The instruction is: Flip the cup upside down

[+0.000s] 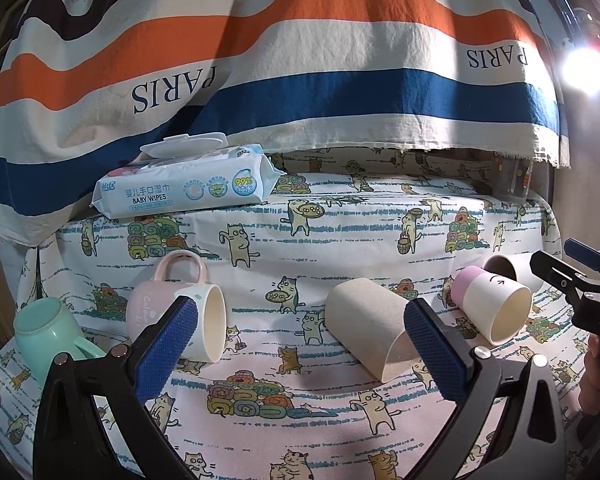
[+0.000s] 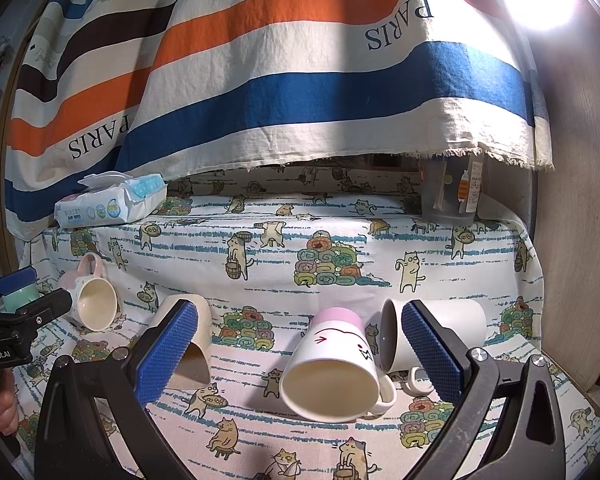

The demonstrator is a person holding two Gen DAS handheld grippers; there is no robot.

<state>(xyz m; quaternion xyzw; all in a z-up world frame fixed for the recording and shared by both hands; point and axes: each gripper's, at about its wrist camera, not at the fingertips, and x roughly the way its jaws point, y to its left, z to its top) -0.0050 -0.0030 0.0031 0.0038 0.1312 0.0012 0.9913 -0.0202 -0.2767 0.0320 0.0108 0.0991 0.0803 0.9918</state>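
The bench (image 2: 440, 240) carries several cups lying sideways. My right gripper (image 2: 298, 354) is wide open and empty, the pink-bottomed cup (image 2: 332, 364) between its fingers. The left gripper (image 1: 300, 346) is open and empty too. I fear the cup rolls against its grey neighbour (image 2: 440, 332) if one finger touches first.

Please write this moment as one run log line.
left gripper: open, empty | right gripper: open, empty | pink-topped cup: on its side | green cup: upside down
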